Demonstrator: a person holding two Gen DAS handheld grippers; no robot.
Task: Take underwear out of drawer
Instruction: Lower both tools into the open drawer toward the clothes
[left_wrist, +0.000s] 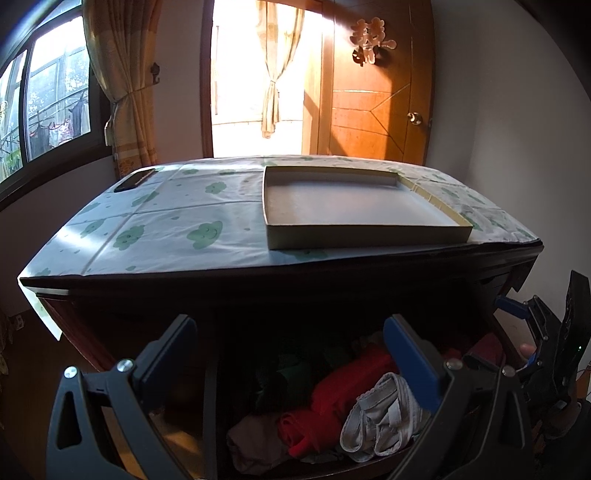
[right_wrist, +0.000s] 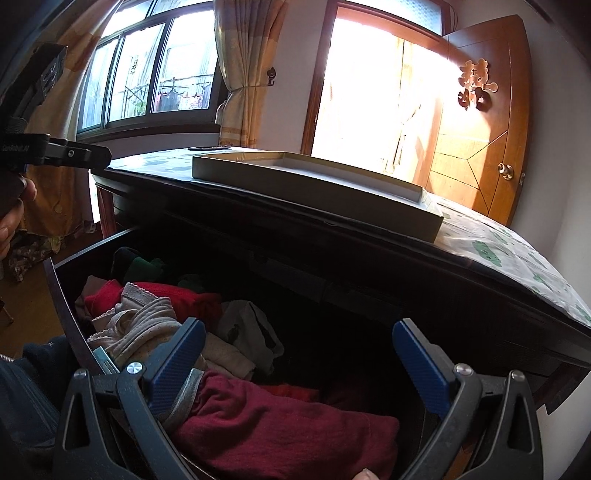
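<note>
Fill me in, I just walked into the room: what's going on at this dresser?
A person holds a gripper in each hand over an open drawer full of folded clothes. The left gripper and the right gripper both have open jaws and grip nothing yet. A pale lace-trimmed pair of underwear lies among red garments. On the dresser top sits an empty shallow tray.

wooden door (left_wrist: 373, 107) | curtained window (left_wrist: 48, 107) | sunlit doorway (left_wrist: 255, 85) | white walls (left_wrist: 517, 122)
</note>
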